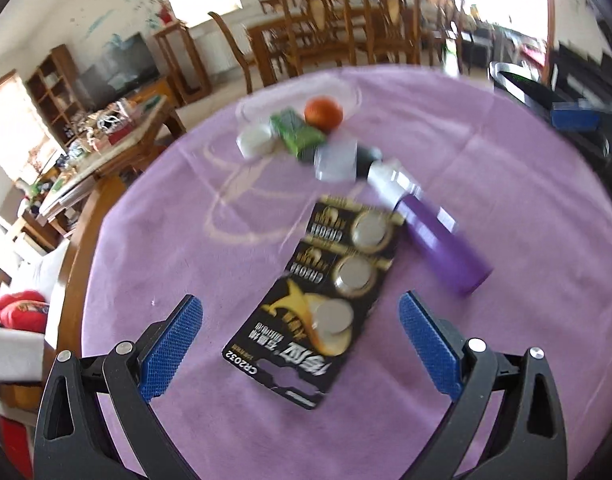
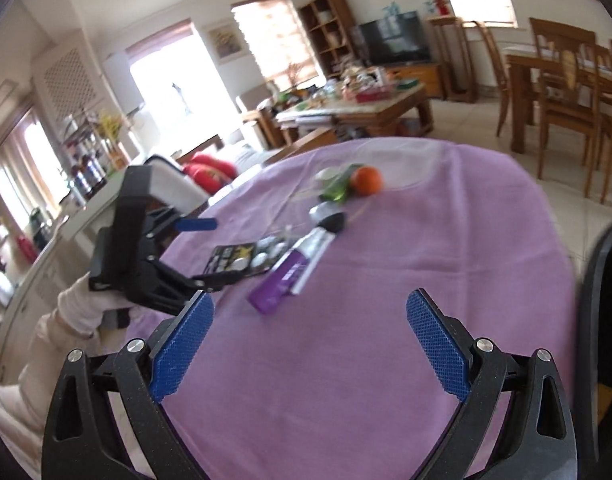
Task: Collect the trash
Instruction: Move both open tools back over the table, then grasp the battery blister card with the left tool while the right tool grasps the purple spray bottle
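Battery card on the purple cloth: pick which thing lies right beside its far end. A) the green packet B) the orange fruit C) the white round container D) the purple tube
D: the purple tube lies alongside the far end of the battery card, while the orange fruit, white round container and green packet sit farther back on the cloth.
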